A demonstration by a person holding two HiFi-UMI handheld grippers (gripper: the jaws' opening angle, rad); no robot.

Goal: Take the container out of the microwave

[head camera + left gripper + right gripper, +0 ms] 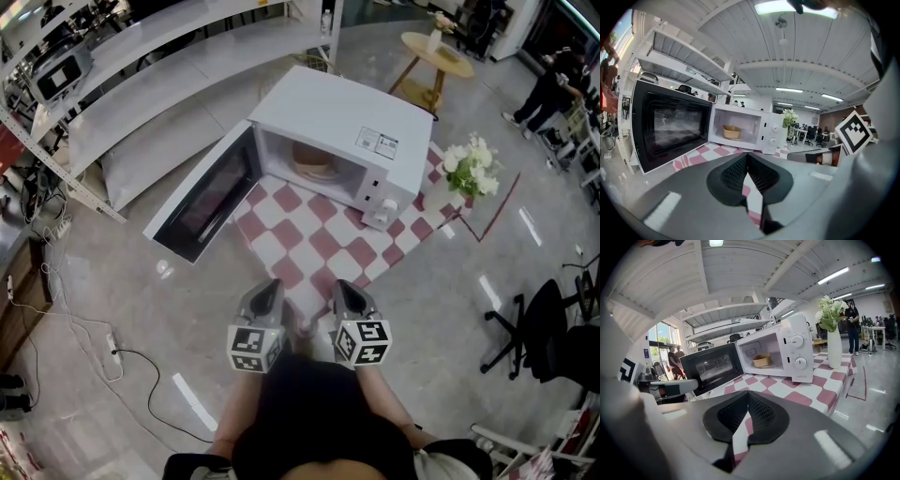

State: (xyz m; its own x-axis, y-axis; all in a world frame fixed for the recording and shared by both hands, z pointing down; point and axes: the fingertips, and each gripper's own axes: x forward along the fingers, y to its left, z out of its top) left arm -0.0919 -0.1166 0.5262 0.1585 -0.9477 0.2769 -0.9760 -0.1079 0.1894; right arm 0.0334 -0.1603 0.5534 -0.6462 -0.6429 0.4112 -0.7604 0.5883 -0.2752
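Note:
A white microwave (337,131) stands on a red-and-white checked table (319,242) with its black-windowed door (202,202) swung wide to the left. Inside sits a tan round container (314,161), which also shows in the left gripper view (731,132) and in the right gripper view (762,361). My left gripper (267,295) and right gripper (349,295) hover side by side over the table's near edge, well short of the microwave. Both are shut with nothing between their pads, as seen at the left gripper (747,157) and the right gripper (749,397).
A white vase of flowers (472,169) stands on the table's right corner beside the microwave. White shelving (141,84) runs along the left, with cables (84,319) on the floor. A round wooden side table (436,52) is behind and a black office chair (544,333) at right.

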